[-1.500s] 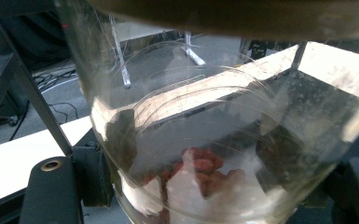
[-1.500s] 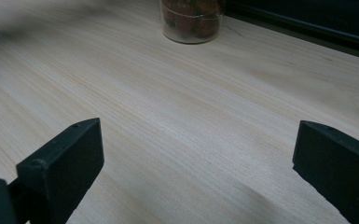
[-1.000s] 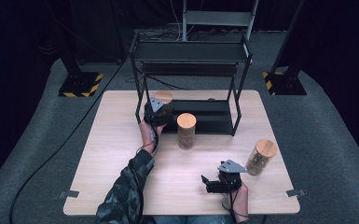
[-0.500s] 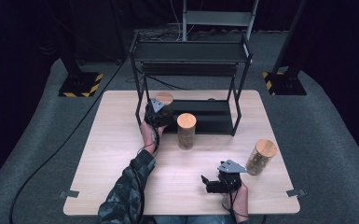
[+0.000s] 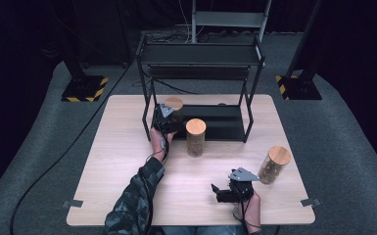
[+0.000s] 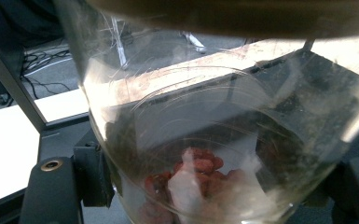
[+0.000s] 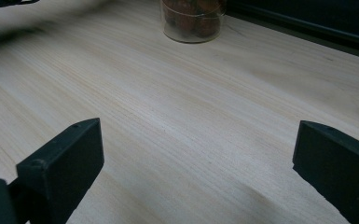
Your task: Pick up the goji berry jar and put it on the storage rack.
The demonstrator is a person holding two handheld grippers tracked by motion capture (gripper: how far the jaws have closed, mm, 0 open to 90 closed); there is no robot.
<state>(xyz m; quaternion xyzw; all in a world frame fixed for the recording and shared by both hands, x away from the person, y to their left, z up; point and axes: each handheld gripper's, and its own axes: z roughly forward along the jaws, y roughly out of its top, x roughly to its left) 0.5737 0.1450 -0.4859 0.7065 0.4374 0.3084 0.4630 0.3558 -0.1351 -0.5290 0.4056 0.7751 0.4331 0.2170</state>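
Jar: clear glass, wooden lid, held at the front left corner of the black rack.

High view. Left gripper reaches forward from the camouflage sleeve and stands against the jar at the left front post of the rack, by the edge of the lower shelf. Whether the jar's base rests on the shelf or hangs just above it cannot be told. Second jar stands upright on the worktop, just in front of the shelf and just right of the left gripper. Third jar stands upright near the worktop's right edge, just right of the right gripper, which lies low on the worktop, apart from all jars.

Left gripper view. Jar up close, its wall between the two black jaws, which are clamped on it. Reddish-brown pieces and something white lie in its bottom. The rack's shelf shows through the glass.

Right gripper view. Jaws wide apart, nothing between them; bare worktop ahead, the second jar's base farther off, by the shelf's front edge.

Step in hand, by judgement: placing the held jar on the lower shelf. Next move calls for seating the base flat on the shelf, clear of the post, before the jaws part; a tilted release could tip it.
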